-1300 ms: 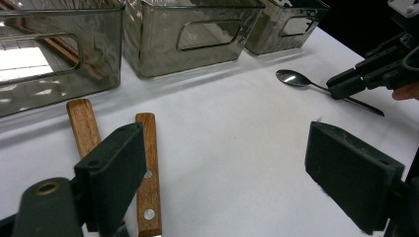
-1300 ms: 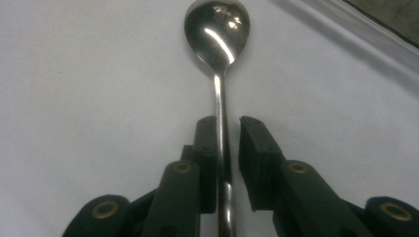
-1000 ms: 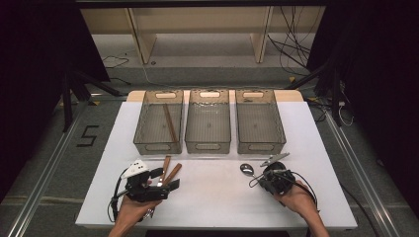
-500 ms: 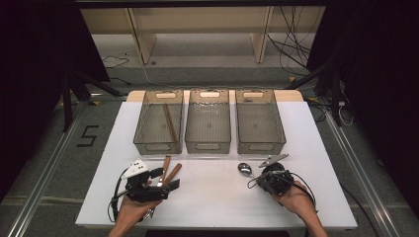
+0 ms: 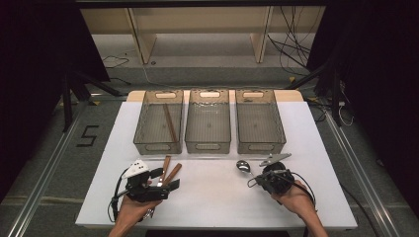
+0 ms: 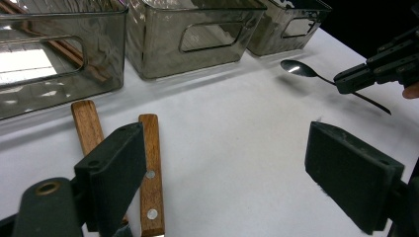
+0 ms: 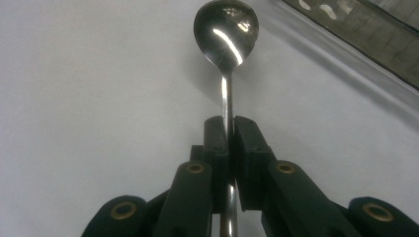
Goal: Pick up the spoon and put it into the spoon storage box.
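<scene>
Steel spoon [image 7: 227, 37] clamped by its handle in right gripper [image 7: 228, 133], bowl low over the white table [image 5: 212, 202] (near right-hand bin [image 5: 259, 121]). Left gripper [image 6: 237, 163] jaws wide, empty, beside two wooden handles [image 6: 150, 168].

We saw almost nothing change: our right gripper [image 5: 257, 178], already clamped on the spoon [image 5: 243, 166], nudged its jaws a hair tighter on the handle, and the spoon barely shifted.
</scene>
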`<action>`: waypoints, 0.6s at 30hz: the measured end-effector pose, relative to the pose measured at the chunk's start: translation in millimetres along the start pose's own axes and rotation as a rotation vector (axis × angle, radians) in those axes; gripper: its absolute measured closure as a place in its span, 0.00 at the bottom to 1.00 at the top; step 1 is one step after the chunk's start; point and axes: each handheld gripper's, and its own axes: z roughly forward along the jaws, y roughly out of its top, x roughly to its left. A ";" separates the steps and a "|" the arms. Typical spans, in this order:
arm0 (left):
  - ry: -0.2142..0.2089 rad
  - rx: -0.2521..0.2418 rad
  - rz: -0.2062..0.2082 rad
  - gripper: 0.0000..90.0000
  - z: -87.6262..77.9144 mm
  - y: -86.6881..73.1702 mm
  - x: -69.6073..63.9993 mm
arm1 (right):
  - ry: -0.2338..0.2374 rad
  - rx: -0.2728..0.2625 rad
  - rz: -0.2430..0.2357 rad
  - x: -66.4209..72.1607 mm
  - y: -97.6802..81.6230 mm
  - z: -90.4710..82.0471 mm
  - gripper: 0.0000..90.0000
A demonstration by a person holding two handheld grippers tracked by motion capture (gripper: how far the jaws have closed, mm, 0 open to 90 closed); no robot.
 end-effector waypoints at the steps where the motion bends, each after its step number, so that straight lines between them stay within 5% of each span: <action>1: -0.001 0.001 0.000 0.18 0.1 -0.1 0.2 | 0.002 -0.001 0.000 0.0 0.0 -0.2 0.95; 18: 0.000 -0.001 -0.002 0.18 -0.4 0.1 0.8 | 0.003 -0.019 0.004 2.0 3.4 -3.5 0.95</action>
